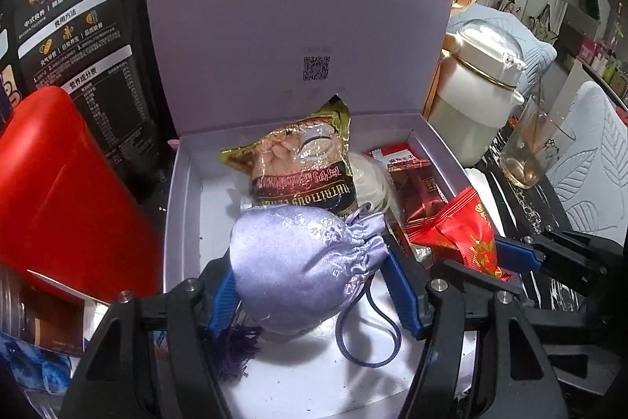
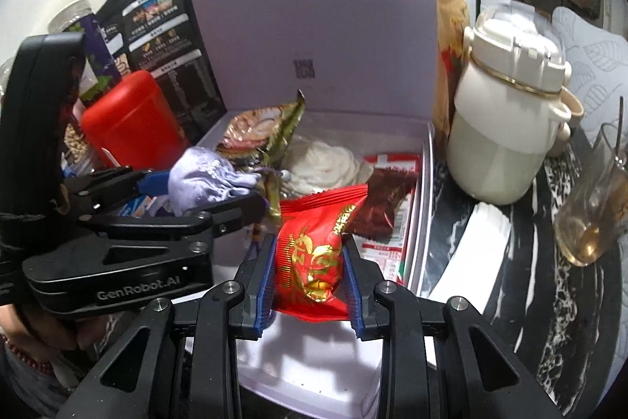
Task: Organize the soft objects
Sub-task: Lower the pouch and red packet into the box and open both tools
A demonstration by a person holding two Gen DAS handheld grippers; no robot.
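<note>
Jaws clamped on goods, lilac box (image 1: 176, 207), marbled dark tabletop (image 2: 549, 321), cluttered room

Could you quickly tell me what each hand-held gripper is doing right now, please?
Left hand-held gripper: closed on the lilac pouch.
Right hand-held gripper: closed on the red packet.

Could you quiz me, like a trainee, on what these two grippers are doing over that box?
1. True or false: the left gripper holds a lilac pouch.
2. What does the right gripper hold? A) red packet B) glass C) white jug
3. Is the box lid open or closed?

Key: 1 true. 2 A, the red packet. 3 open, standing upright behind the box.
</note>
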